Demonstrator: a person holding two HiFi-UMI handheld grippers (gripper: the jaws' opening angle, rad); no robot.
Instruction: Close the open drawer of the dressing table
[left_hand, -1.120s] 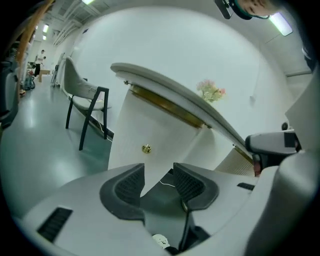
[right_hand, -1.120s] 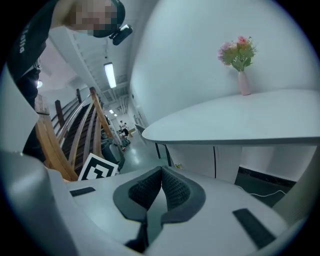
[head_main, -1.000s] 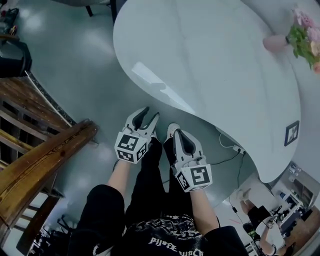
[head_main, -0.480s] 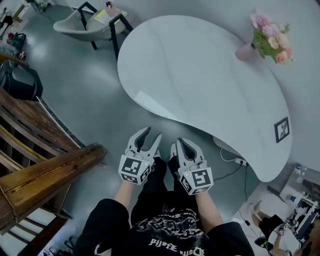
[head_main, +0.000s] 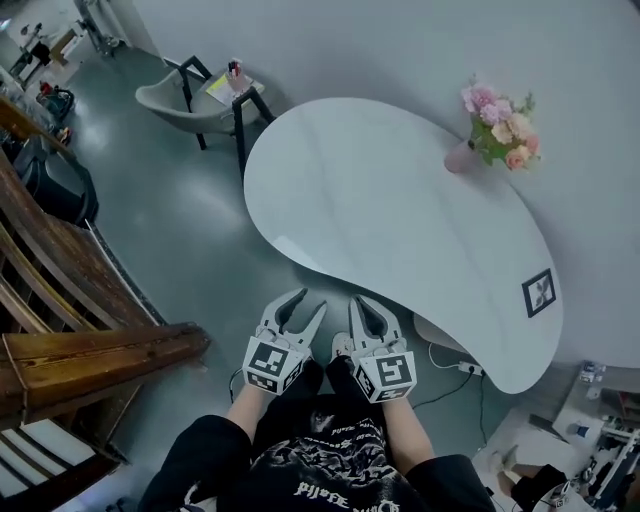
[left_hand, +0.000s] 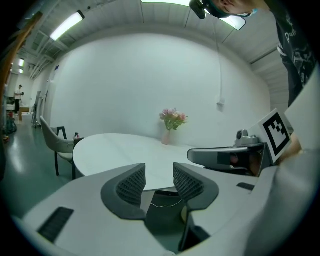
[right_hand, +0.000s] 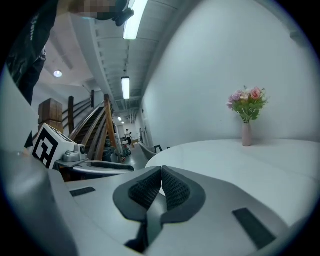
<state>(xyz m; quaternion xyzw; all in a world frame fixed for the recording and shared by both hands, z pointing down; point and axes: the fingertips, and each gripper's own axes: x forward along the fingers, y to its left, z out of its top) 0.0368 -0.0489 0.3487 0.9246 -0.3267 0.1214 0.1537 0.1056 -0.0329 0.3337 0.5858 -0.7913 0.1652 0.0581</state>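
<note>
We stand at the near edge of a white, glossy, kidney-shaped dressing table (head_main: 400, 200). Its curved top runs from far left to near right against a plain pale wall (head_main: 400, 40) and mirrors a streak of ceiling light. Its drawer cannot be made out from here: the overhanging top hides what lies beneath, and the left gripper view shows only a dark shape under the rim. Our left gripper (head_main: 310, 300) hangs just short of that near edge, jaws spread, with only air between the ribbed grey pads (left_hand: 131, 184). Our right gripper (head_main: 362, 304), just beside it, has its pads pressed together at the tips and holds nothing. Neither touches the table. At the far right of the top, close to the wall, stands a slim pink vase (head_main: 458, 157) of pink and peach flowers (head_main: 495, 120). A small square black-and-white marker card (head_main: 538, 292) stands at the top's right end. Beyond the table's far left end, a pale grey shell chair (head_main: 170, 100) on dark legs sits next to a small black side table (head_main: 235, 88). A smooth grey-green floor (head_main: 170, 230) fills the room, and a brown wooden staircase rail (head_main: 100, 350) rises along the left. A white power strip (head_main: 466, 368) lies on the floor under the table's right end.
</note>
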